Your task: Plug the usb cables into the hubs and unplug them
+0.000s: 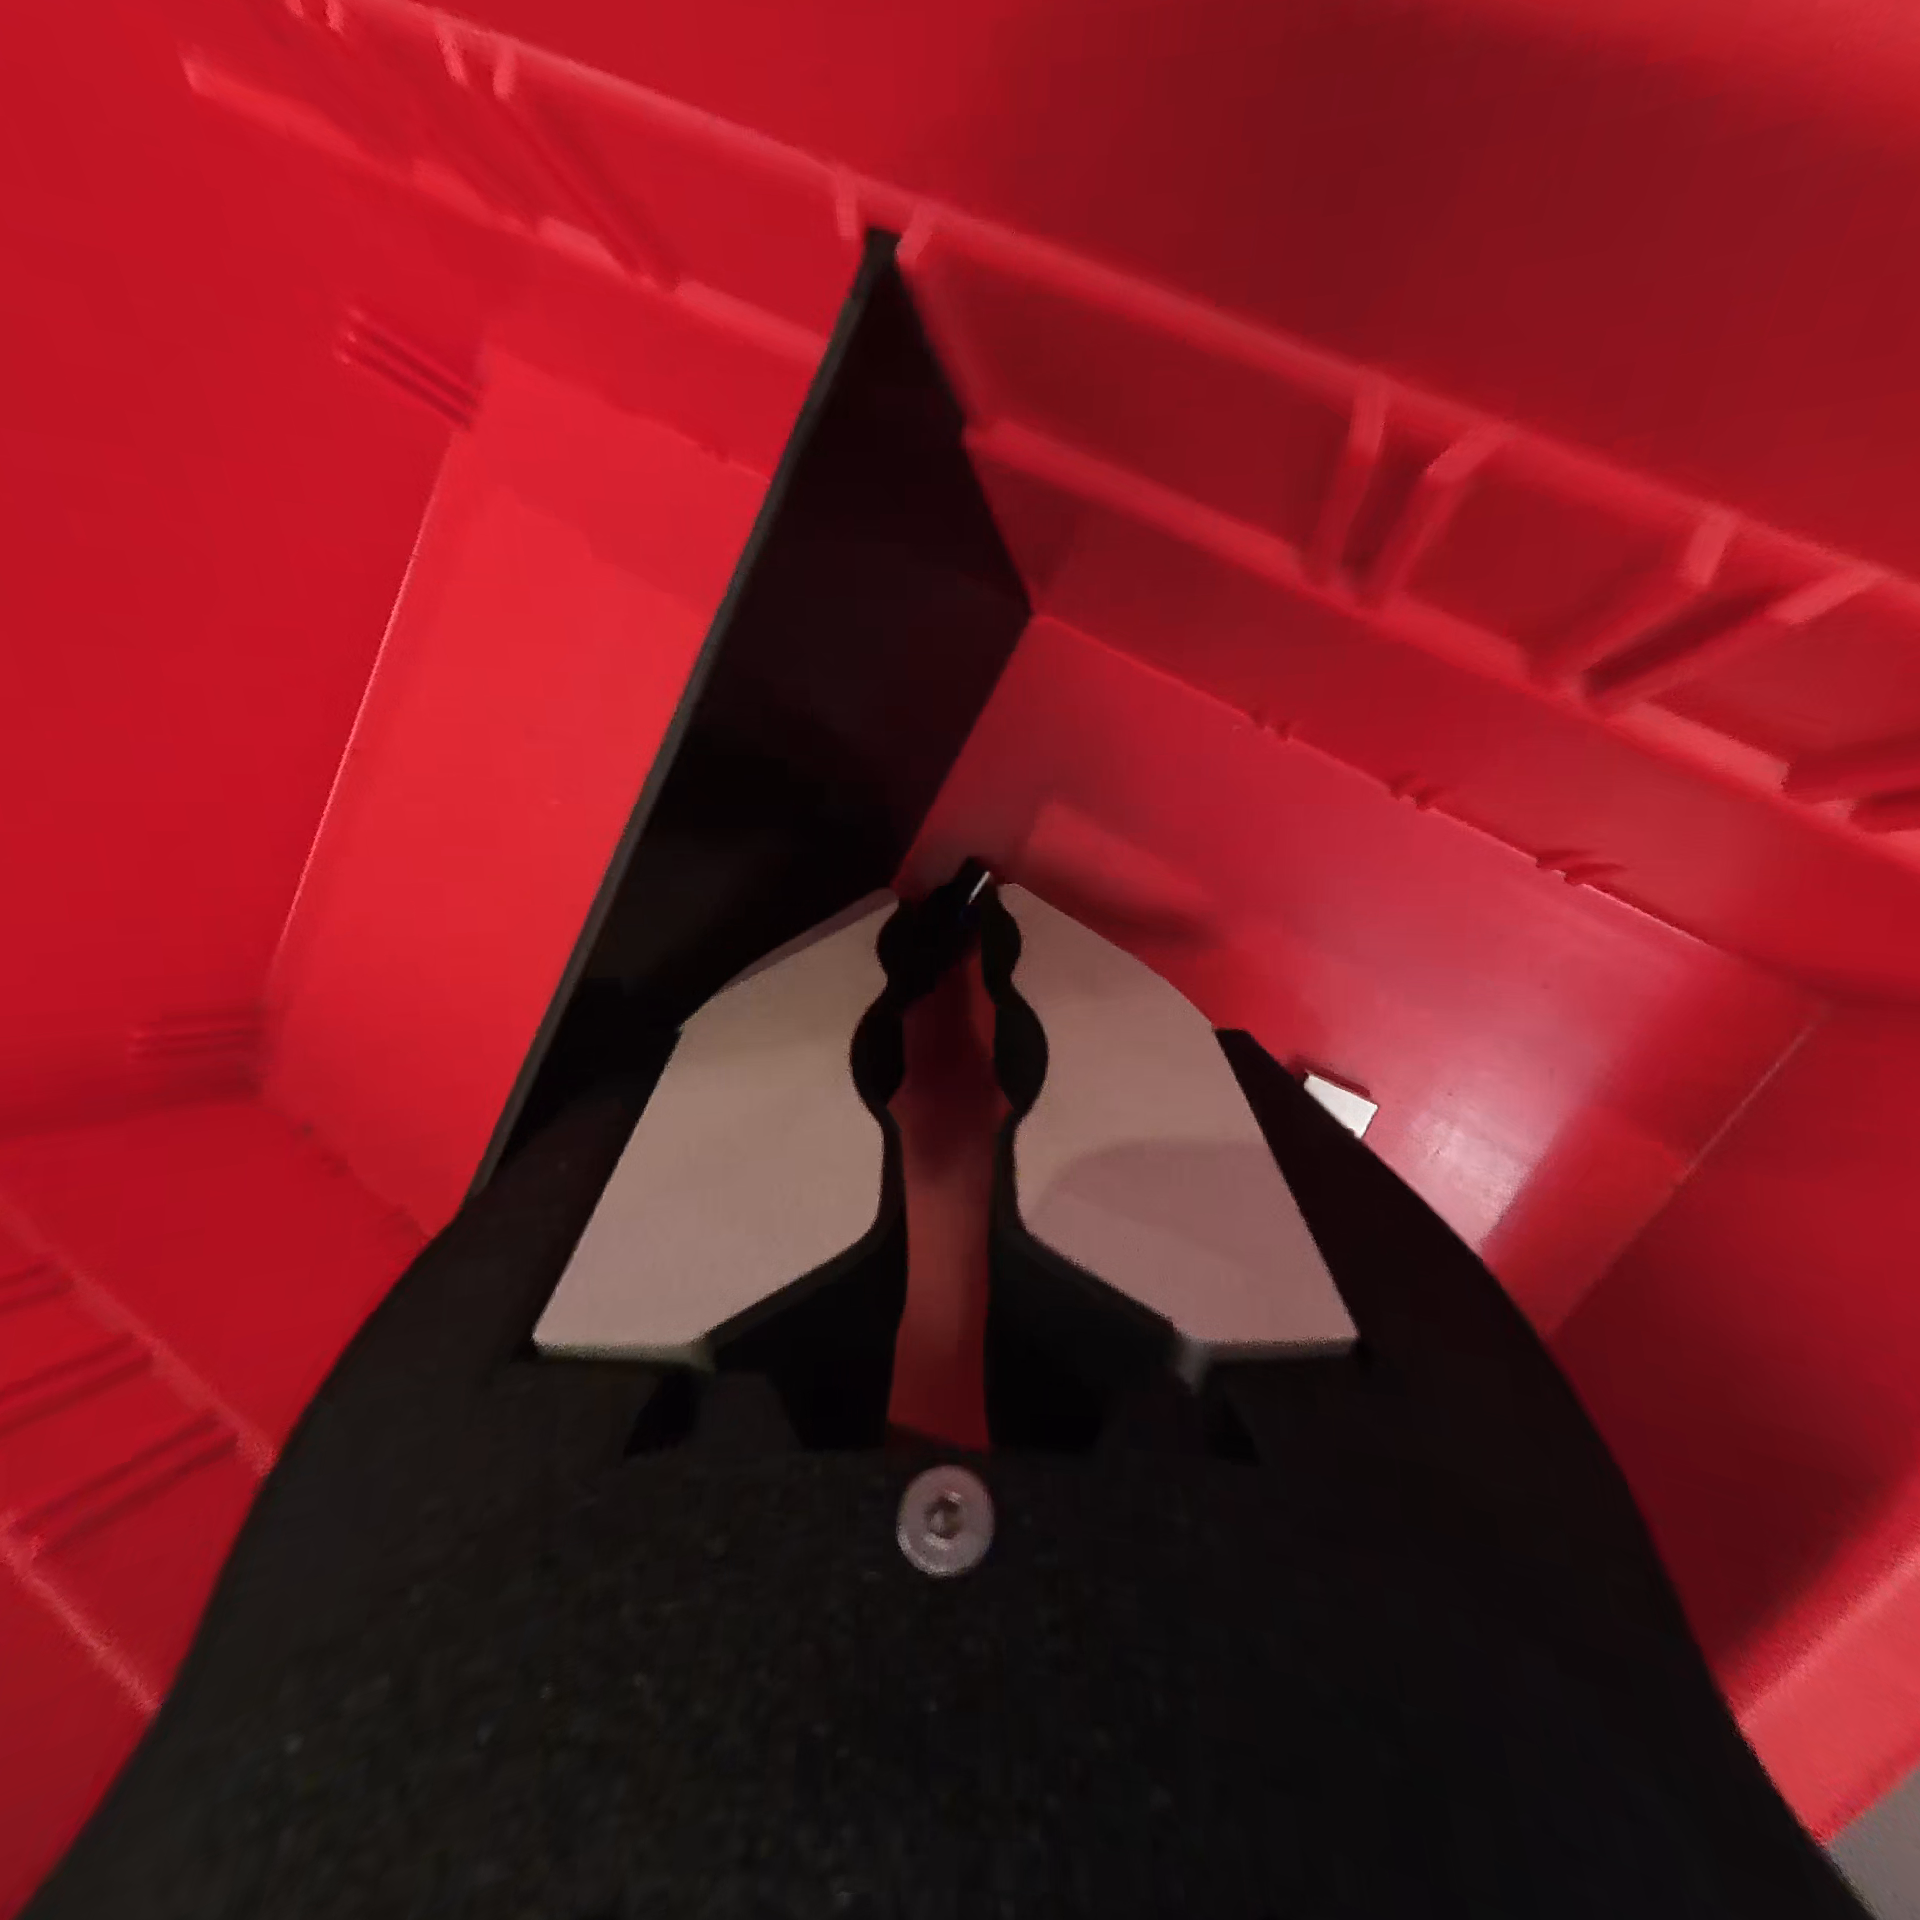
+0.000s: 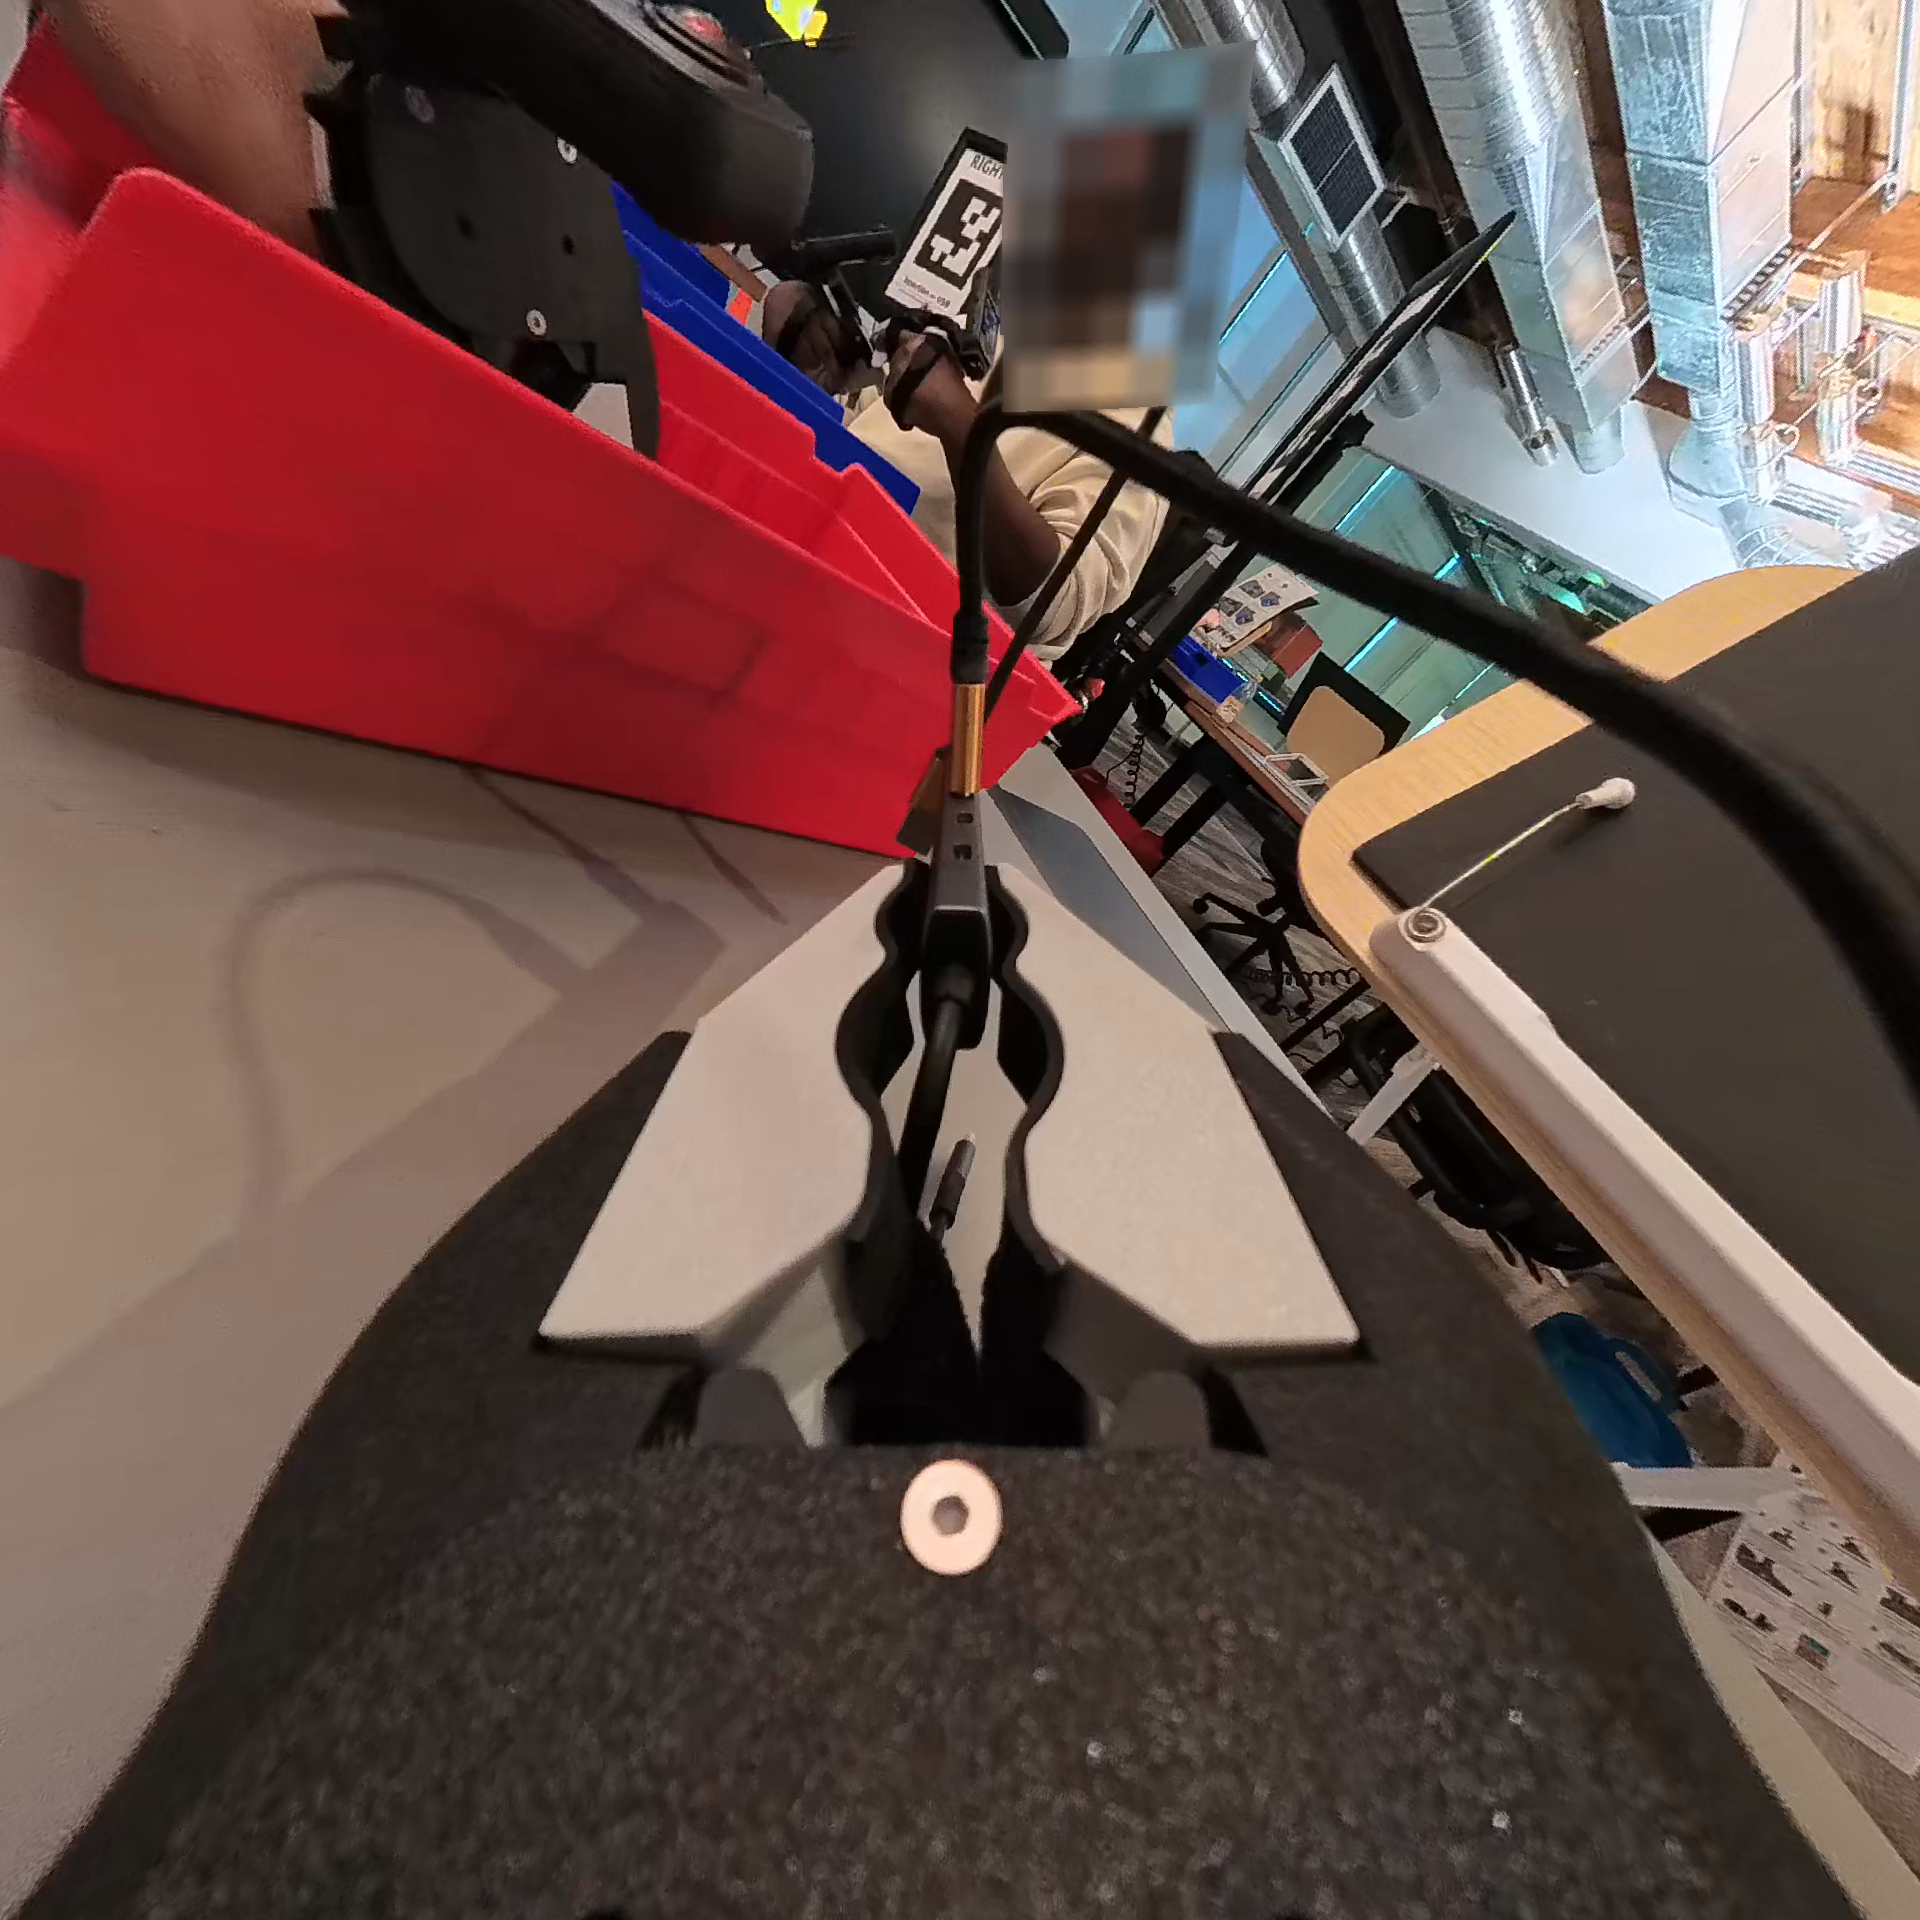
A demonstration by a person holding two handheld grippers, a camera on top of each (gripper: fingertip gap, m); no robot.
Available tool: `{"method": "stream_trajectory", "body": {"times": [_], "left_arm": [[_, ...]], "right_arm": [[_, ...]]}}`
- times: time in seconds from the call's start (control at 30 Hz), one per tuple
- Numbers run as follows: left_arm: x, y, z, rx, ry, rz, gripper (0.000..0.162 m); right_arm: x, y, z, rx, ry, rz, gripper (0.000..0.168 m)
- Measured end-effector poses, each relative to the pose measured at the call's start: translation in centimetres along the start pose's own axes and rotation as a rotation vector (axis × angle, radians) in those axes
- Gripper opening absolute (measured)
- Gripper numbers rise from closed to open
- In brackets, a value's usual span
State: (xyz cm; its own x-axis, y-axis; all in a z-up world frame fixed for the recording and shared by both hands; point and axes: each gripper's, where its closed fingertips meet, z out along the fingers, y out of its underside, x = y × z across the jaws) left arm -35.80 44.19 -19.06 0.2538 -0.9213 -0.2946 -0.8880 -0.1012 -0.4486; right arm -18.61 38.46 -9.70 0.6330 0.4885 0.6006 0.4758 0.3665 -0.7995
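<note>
My left gripper (image 1: 968,896) is down inside a red bin (image 1: 1558,1091), just right of its black divider (image 1: 831,644). Its jaws are closed on a small thin dark thing (image 1: 972,876) with a white glint; I cannot tell what it is. My right gripper (image 2: 951,883) is shut on a dark grey adapter (image 2: 958,935) above the pale tabletop (image 2: 312,987). A gold plug (image 2: 968,740) sits in the adapter's far end. Its black braided cable (image 2: 1403,592) arcs up and off to the right. A short black lead (image 2: 935,1081) runs back between my fingers.
In the right wrist view, red bins (image 2: 416,540) stand in a row on the table, with blue bins (image 2: 748,343) behind and the left gripper (image 2: 499,229) reaching into one. A person's arm (image 2: 1029,520) is across the table. A wood-edged table with a black mat (image 2: 1714,935) is at right. My hands' fingertips stand some 20 cm from each other.
</note>
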Motion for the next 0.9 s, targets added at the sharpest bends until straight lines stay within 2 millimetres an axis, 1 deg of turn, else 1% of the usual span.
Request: {"method": "stream_trajectory", "body": {"times": [0.07,0.13,0.2,0.23,0.27,0.3,0.37,0.43,0.47,0.5,0.53,0.57,0.6,0.63,0.67,0.7,0.73,0.77,0.83,0.9], "left_arm": [[-0.1,0.1,-0.1,-0.009,-0.043,0.045,0.01],[-0.1,0.1,-0.6,-0.022,-0.094,0.1,0.008],[-0.3,-0.7,-2.4,0.027,-0.139,0.095,0.007],[-0.6,-1.1,-3.8,0.052,-0.17,0.09,0.006],[-1.2,-1.8,-5.8,0.086,-0.22,0.092,0.006],[-1.8,-2.7,-8.4,0.126,-0.277,0.096,0.006],[-2.7,-4.8,-14.5,0.218,-0.386,0.088,0.006],[-2.5,-7.2,-21.1,0.331,-0.463,0.078,0.006],[-1.7,-8.5,-24.0,0.387,-0.486,0.081,0.006],[-0.6,-9.7,-26.3,0.432,-0.493,0.092,0.006],[0.8,-10.9,-28.0,0.467,-0.487,0.107,0.006],[2.4,-12.0,-29.1,0.503,-0.467,0.114,0.006],[4.3,-13.1,-29.5,0.538,-0.412,0.112,0.006],[6.6,-14.0,-29.1,0.559,-0.323,0.106,0.006],[8.9,-14.7,-28.1,0.567,-0.227,0.091,0.006],[10.9,-15.1,-26.5,0.564,-0.141,0.064,0.006],[12.9,-15.1,-24.2,0.538,-0.051,0.04,0.006],[14.5,-14.8,-21.5,0.485,0.013,0.029,0.006],[15.9,-13.7,-16.0,0.373,0.033,0.011,0.006],[16.3,-12.5,-11.1,0.263,-0.021,0.039,0.006]], "right_arm": [[0.0,0.0,0.0,0.001,0.0,-0.003,0.008],[0.1,0.0,0.0,0.002,0.003,0.006,0.008],[0.3,0.0,-0.1,0.006,0.007,0.018,0.008],[0.4,0.0,-0.1,0.008,0.01,0.025,0.008],[0.5,0.0,-0.1,0.009,0.013,0.031,0.008],[0.6,0.0,-0.1,0.01,0.015,0.037,0.008],[0.8,0.0,-0.2,0.014,0.021,0.051,0.008],[1.1,-0.1,-0.2,0.018,0.028,0.067,0.008],[1.2,-0.1,-0.2,0.022,0.032,0.076,0.008],[1.3,-0.1,-0.3,0.025,0.035,0.084,0.008],[1.5,-0.1,-0.3,0.027,0.039,0.092,0.008],[1.6,-0.1,-0.3,0.03,0.042,0.097,0.008],[1.6,-0.1,-0.4,0.031,0.044,0.101,0.008],[1.6,-0.1,-0.4,0.032,0.045,0.099,0.008],[1.6,-0.1,-0.4,0.032,0.046,0.095,0.008],[1.5,-0.2,-0.4,0.032,0.045,0.09,0.008],[1.5,-0.2,-0.4,0.032,0.042,0.086,0.008],[1.4,-0.2,-0.4,0.031,0.04,0.083,0.008],[1.3,-0.2,-0.4,0.03,0.037,0.077,0.008],[1.2,-0.2,-0.4,0.03,0.034,0.07,0.008]]}}
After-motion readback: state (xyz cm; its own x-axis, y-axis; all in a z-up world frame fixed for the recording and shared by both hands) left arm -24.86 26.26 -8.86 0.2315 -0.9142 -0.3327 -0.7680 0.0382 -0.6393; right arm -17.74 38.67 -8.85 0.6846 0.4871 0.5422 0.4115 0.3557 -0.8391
